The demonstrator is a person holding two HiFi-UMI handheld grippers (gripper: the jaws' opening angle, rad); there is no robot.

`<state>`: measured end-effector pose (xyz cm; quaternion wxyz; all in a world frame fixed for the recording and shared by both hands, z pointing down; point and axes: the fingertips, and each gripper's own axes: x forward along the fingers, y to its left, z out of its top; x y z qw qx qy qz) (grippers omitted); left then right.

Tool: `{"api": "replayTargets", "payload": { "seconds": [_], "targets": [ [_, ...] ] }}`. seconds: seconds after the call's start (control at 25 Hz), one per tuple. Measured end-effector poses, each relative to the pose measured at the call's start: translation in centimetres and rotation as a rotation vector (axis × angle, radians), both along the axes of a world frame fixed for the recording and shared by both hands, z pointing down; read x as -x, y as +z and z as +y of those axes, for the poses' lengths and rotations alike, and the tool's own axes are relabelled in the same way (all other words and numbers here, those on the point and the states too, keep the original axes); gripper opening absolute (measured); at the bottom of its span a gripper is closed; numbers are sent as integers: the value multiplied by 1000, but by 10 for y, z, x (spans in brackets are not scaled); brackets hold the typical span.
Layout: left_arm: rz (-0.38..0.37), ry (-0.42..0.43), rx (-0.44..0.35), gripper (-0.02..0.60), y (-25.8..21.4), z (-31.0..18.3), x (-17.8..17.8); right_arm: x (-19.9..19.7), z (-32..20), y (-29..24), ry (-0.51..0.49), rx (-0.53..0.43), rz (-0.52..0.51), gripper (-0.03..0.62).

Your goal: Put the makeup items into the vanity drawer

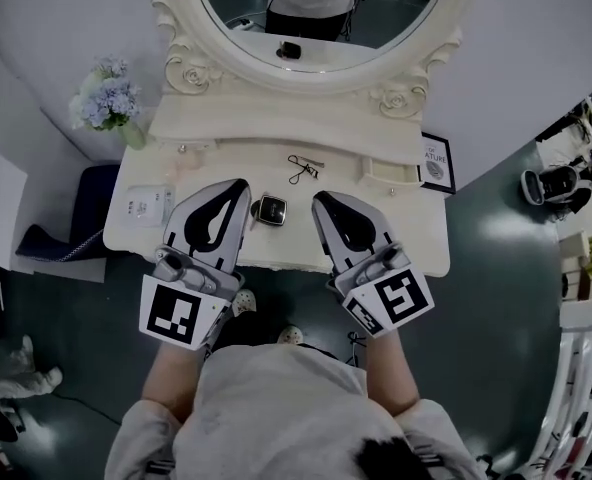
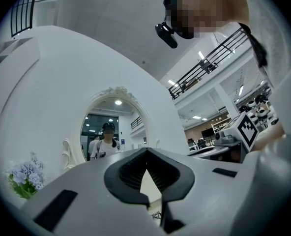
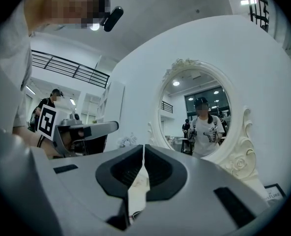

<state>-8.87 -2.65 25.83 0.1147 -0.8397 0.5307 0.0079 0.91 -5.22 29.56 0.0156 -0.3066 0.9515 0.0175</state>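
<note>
On the cream vanity top (image 1: 406,240) lie a black eyelash curler (image 1: 303,168), a small dark square compact (image 1: 270,210) and a flat white packet (image 1: 148,205). My left gripper (image 1: 238,185) hovers over the front of the top, its tip just left of the compact, jaws shut and empty. Just right of the compact is my right gripper (image 1: 323,200), also shut with nothing in it. In the left gripper view, my left gripper (image 2: 146,151) points at the oval mirror. The right gripper view shows my right gripper (image 3: 143,146) with its jaws together at the tip.
The oval mirror (image 1: 316,13) stands at the back of the vanity. A small raised drawer box (image 1: 391,173) sits at the back right. Blue flowers (image 1: 106,93) stand at the left corner, a framed sign (image 1: 436,163) at the right edge. A dark blue seat (image 1: 81,218) is left of the table.
</note>
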Motion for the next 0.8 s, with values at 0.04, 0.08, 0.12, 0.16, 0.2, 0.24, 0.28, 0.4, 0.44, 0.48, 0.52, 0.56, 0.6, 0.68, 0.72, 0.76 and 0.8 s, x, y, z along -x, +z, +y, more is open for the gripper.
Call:
{"api": "replayTargets", "payload": {
  "seconds": [0.04, 0.08, 0.12, 0.16, 0.2, 0.24, 0.28, 0.4, 0.44, 0.48, 0.52, 0.56, 0.6, 0.68, 0.72, 0.76, 0.8],
  "targets": [
    [-7, 10, 4, 14, 2, -5, 4, 5, -4, 4, 1, 5, 9, 25],
    [-9, 20, 5, 14, 3, -11, 8, 10, -9, 7, 1, 11, 17, 25],
    [-10, 30, 4, 14, 3, -18, 12, 15, -15, 11, 0, 18, 23, 25],
    [-8, 40, 3, 14, 3, -24, 16, 19, -20, 15, 0, 26, 30, 25],
    [-5, 50, 2, 14, 4, -31, 20, 24, -25, 20, 2, 37, 37, 25],
    [0, 60, 2, 14, 5, -37, 24, 28, -30, 27, 6, 48, 46, 25],
    [5, 71, 3, 14, 6, -42, 27, 33, -34, 34, 11, 60, 58, 25],
    [9, 106, 9, 14, 11, -57, 35, 43, -44, 56, 28, 103, 98, 25],
    [5, 118, 15, 14, 14, -61, 37, 45, -48, 63, 39, 121, 111, 25],
    [1, 130, 24, 14, 17, -67, 40, 47, -53, 71, 53, 141, 125, 25],
    [1, 140, 35, 14, 21, -72, 42, 48, -57, 79, 70, 162, 138, 25],
    [5, 150, 45, 14, 24, -77, 45, 50, -61, 87, 88, 184, 151, 26],
    [13, 159, 53, 14, 28, -82, 47, 51, -65, 96, 106, 209, 162, 26],
    [23, 179, 64, 14, 34, -90, 51, 54, -70, 116, 127, 268, 181, 38],
    [24, 189, 67, 14, 37, -94, 52, 57, -71, 127, 129, 298, 193, 81],
    [23, 199, 69, 14, 40, -98, 53, 59, -72, 138, 128, 325, 207, 118],
    [21, 209, 71, 14, 43, -101, 54, 61, -72, 148, 127, 347, 222, 121]
  ]
}}
